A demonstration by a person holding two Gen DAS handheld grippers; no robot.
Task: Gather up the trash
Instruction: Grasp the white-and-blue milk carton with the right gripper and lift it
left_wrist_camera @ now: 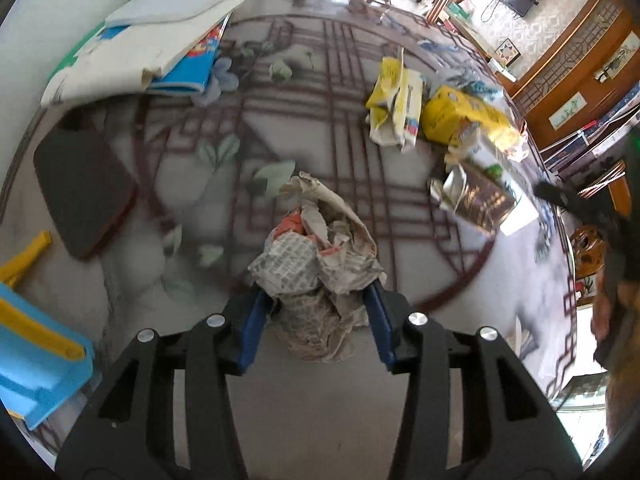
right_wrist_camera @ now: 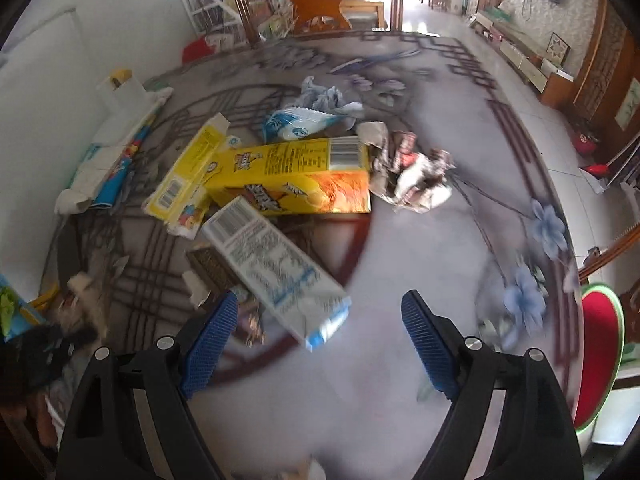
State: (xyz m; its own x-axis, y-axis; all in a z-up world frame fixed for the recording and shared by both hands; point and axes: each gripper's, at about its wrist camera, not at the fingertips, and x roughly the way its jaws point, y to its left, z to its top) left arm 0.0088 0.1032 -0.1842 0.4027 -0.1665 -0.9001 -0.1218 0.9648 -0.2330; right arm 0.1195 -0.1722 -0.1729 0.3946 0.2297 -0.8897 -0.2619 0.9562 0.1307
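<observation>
My left gripper (left_wrist_camera: 318, 296) is shut on a crumpled newspaper ball (left_wrist_camera: 320, 256), held over the patterned table (left_wrist_camera: 280, 120). My right gripper (right_wrist_camera: 318, 312) is open and empty, just above a white and blue carton (right_wrist_camera: 276, 268) whose near end lies between its fingertips. Behind that carton lie a big yellow box (right_wrist_camera: 292, 176), a flattened yellow carton (right_wrist_camera: 188, 176), a blue and white wrapper (right_wrist_camera: 296, 124), a crumpled paper wad (right_wrist_camera: 412, 176) and a crumpled grey-blue wrapper (right_wrist_camera: 320, 96). The left wrist view shows the yellow trash (left_wrist_camera: 460, 116) and an opened foil-lined carton (left_wrist_camera: 476, 196) at the right.
A dark pad (left_wrist_camera: 84, 188) lies on the table at the left, with a blue and yellow plastic thing (left_wrist_camera: 36, 352) at the near left edge. Books and papers (left_wrist_camera: 160, 52) are stacked at the far left. A red round stool (right_wrist_camera: 600, 352) stands past the table's right edge.
</observation>
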